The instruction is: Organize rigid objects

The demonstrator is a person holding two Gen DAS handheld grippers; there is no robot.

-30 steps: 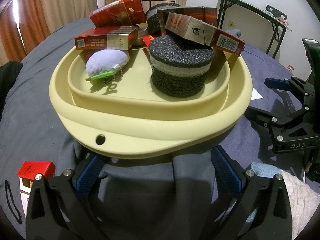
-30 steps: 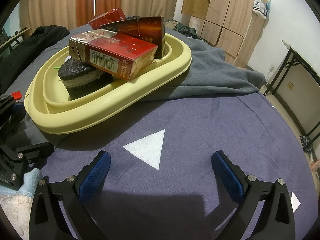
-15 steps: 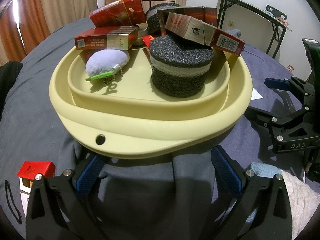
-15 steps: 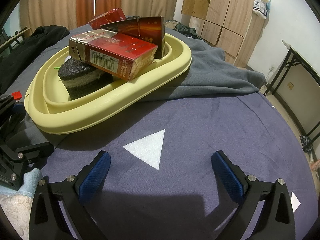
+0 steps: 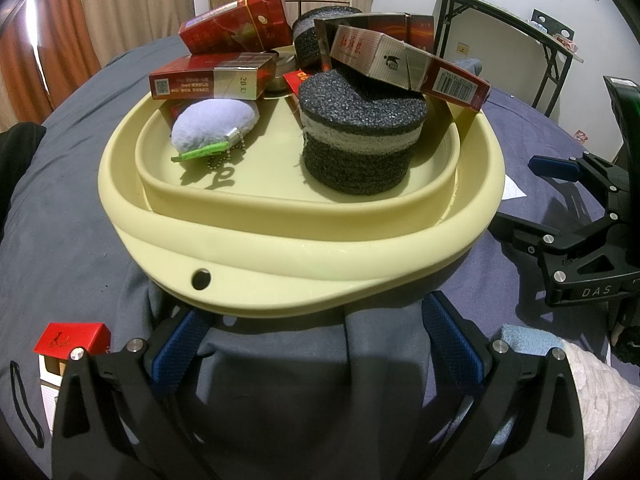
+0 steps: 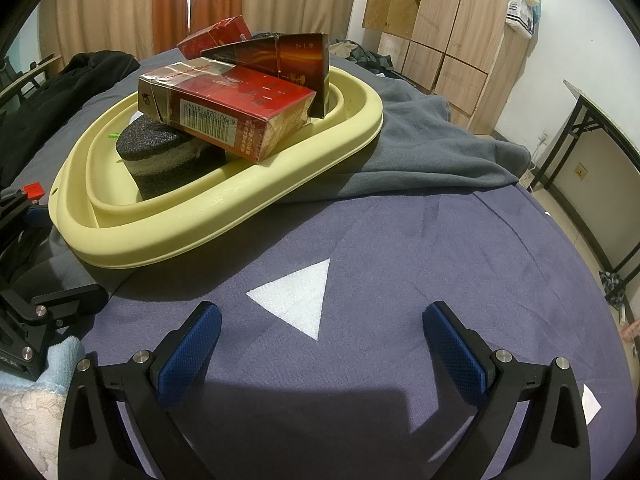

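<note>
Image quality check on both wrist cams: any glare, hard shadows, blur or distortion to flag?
Left wrist: strong fisheye bend with dark corners; blown-out light at the upper-left curtain; the foam block and plush keychain cast crisp shadows on the yellow tray; focus sharp. Right wrist: same barrel warp; bright gap between curtains; the right gripper throws a hard shadow on the blue cloth; no motion blur.

At frame centre a pale yellow tray [image 5: 304, 236] holds a dark foam cylinder [image 5: 362, 140], a lilac plush keychain [image 5: 214, 126] and several red cartons [image 5: 208, 80], while the left gripper [image 5: 316, 344] spreads wide at the bottom and the right gripper [image 5: 576, 216] sits at the right edge.
</note>
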